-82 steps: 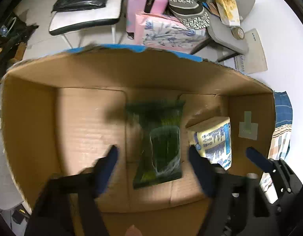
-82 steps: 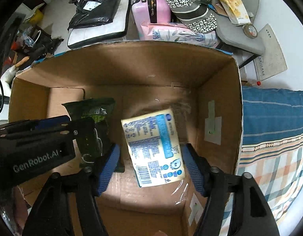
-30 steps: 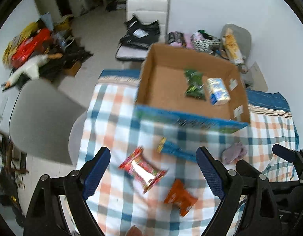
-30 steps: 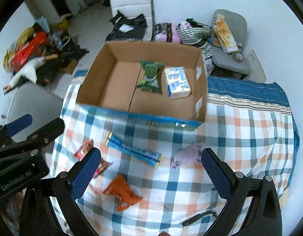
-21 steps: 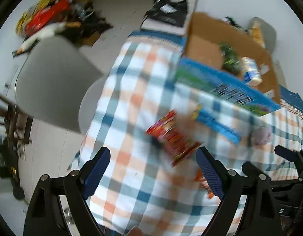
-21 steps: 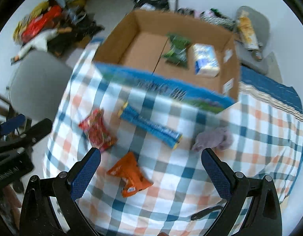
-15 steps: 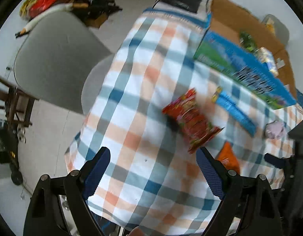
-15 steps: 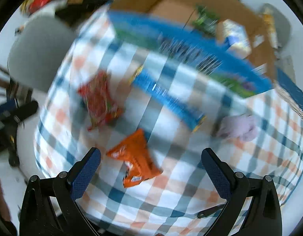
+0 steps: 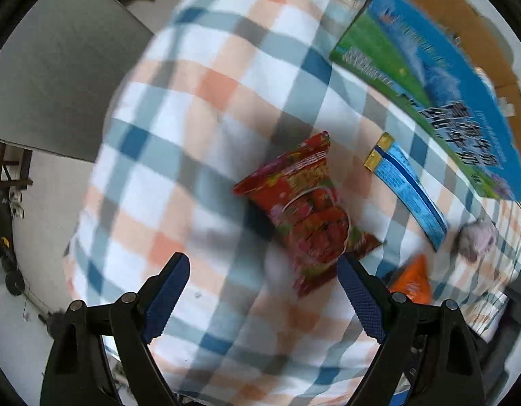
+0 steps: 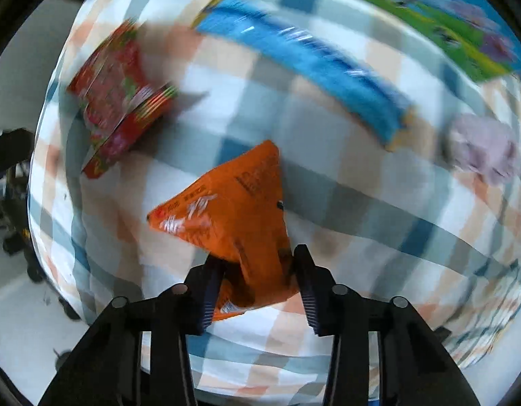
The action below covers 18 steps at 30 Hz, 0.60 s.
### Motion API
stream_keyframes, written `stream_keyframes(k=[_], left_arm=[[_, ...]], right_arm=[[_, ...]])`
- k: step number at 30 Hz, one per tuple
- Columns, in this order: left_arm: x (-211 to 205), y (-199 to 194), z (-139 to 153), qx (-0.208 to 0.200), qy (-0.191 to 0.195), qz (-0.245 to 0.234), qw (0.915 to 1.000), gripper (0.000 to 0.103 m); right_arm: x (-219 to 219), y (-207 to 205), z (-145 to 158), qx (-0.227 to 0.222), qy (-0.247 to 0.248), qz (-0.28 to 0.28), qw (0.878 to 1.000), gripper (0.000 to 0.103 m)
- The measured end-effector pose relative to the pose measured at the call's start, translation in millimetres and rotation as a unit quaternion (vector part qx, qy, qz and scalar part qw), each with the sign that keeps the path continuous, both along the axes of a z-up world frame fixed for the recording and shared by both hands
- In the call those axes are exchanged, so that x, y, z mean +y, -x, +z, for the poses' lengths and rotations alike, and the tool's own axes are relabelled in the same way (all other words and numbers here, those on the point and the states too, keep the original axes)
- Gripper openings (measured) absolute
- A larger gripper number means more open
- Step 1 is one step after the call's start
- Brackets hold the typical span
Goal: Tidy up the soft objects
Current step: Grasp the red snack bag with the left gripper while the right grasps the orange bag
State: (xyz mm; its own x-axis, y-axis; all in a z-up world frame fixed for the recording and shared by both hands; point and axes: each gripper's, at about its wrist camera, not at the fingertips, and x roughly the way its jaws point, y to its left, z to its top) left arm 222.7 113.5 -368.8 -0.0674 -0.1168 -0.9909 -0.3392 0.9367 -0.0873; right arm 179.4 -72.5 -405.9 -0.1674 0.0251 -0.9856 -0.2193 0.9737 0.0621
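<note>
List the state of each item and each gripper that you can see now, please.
Left gripper: open, above the cloth.
Right gripper: fingers closing around the orange packet.
Red packet: lying flat.
Blue packet: lying flat.
Purple soft toy: lying on the cloth.
Box: open.

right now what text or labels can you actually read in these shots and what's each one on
None can be read for certain.
cardboard box: large white characters on its blue and green side, too blurred to read.
orange packet: white and dark print, blurred; the right gripper is closing on it.
red packet: print too blurred.
blue packet: print too small to read.
left gripper: no marking visible.
</note>
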Motion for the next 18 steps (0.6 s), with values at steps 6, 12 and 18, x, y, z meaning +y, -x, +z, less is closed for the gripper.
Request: stream_keyframes(k=[6,12,18], left_arm=[[-14,-29,-40,0.042,0.032,-0.005,0.9986,0.089],[-37,-41,-42,0.018,0.019,-0.055,0.9982,0.067],[-73,-38,-28,-0.005,-0.019,-0.165,0.986,0.064]], right_arm=[[-53,-18,7,-0.01,0.007,-0.091,0.996,0.041],[-68,-33,2,0.009,-0.026,-0.105,0.994,0.042],[-77,-40,12,0.005,-0.056,-0.118,0.991,0.051]])
